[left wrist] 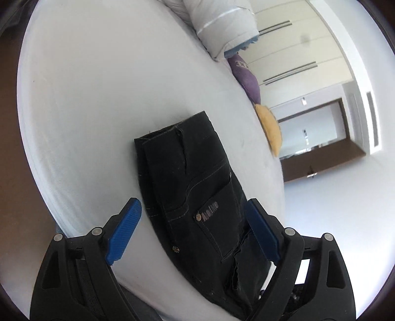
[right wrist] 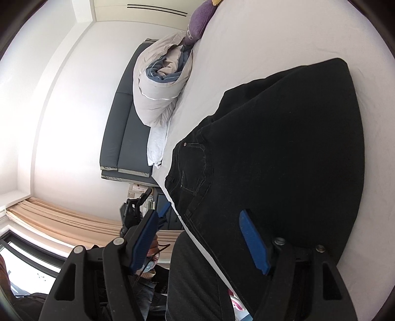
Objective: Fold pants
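We see black pants (left wrist: 197, 197) folded into a compact stack on the white bed (left wrist: 98, 98), lying from centre toward 6 o'clock in the left view, probably near the mattress edge for easy reach. Left tongs (left wrist: 195, 227) gape wide, blue pads either side of the stack, gripping nothing. Right tongs (right wrist: 202, 237) are open too, one pad over the dark cloth, nothing pinched; we judge they're releasing or lining up. In the right view the pants fill the 3 o'clock side. Rolled duvet (right wrist: 160, 86) at 11, purple cushion (right wrist: 200, 14) at 12. Fold looks nearly done.
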Available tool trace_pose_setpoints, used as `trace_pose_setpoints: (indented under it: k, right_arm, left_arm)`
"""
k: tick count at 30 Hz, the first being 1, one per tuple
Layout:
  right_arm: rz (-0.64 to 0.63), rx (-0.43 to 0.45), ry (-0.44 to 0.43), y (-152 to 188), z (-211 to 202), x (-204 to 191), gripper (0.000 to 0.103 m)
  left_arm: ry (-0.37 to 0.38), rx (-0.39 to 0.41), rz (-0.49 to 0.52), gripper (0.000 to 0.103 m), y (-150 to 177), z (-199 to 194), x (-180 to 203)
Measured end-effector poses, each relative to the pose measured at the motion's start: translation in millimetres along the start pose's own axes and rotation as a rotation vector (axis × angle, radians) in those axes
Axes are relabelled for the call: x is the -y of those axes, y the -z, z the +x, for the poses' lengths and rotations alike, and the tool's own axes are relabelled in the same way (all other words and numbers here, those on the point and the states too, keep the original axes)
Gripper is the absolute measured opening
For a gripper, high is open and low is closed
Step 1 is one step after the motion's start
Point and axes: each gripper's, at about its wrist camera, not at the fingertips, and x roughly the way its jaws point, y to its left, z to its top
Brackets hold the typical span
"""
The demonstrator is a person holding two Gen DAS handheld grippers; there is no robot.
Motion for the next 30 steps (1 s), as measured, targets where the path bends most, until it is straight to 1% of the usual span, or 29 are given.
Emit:
trace_pose_setpoints:
  k: [2,5,7,11,14,16,19,21,22,23,24,25,27,29,30]
  right_arm:
    - [0.015,0.009,-0.009,0,-1,2,0.072]
    - [0.030,0.018,-0.007,-1,-2,4,0.072]
    - [0.026,0.016,-0.002,-1,-1,3,0.072]
    - [0.032,0.008,0.000,0,0,4,0.072]
    - [0.039,0.006,-0.005,0,4,5,0.072]
    - [0.038,0.003,-0.006,0,6,4,0.072]
    - [0.034,0.000,-0.008,0,7,4,0.072]
    - [0.037,0.003,-0.012,0,7,4,0.072]
    - [0.039,0.006,-0.013,0,6,4,0.072]
    - [0.041,0.008,-0.014,0,7,5,0.072]
    - [0.043,0.010,-0.013,-1,7,4,0.072]
    - [0.044,0.011,-0.009,-2,8,4,0.072]
    - [0.046,0.009,0.009,-4,10,5,0.072]
    - [0.054,0.001,0.035,-6,14,7,0.071]
    - [0.058,-0.001,0.042,-6,16,8,0.069]
  left_arm:
    - [0.038,-0.021,-0.057,0.086,-6,8,-12]
    - [0.067,-0.044,-0.130,0.086,-10,18,-29]
    - [0.083,-0.048,-0.159,0.086,-9,24,-36]
    - [0.124,-0.061,-0.188,0.086,-12,39,-46]
    - [0.161,-0.065,-0.239,0.086,-16,48,-53]
    - [0.173,-0.062,-0.265,0.086,-19,51,-54]
    - [0.171,-0.068,-0.267,0.084,-23,57,-52]
    - [0.167,-0.070,-0.269,0.074,-24,59,-49]
    - [0.164,-0.077,-0.277,0.059,-25,61,-49]
    - [0.153,-0.084,-0.287,0.048,-26,64,-49]
    - [0.146,-0.087,-0.291,0.043,-26,66,-50]
    - [0.137,-0.091,-0.292,0.035,-26,68,-51]
    - [0.129,-0.087,-0.291,0.031,-26,69,-53]
    - [0.124,-0.077,-0.287,0.023,-25,67,-52]
    - [0.118,-0.070,-0.281,0.021,-25,64,-51]
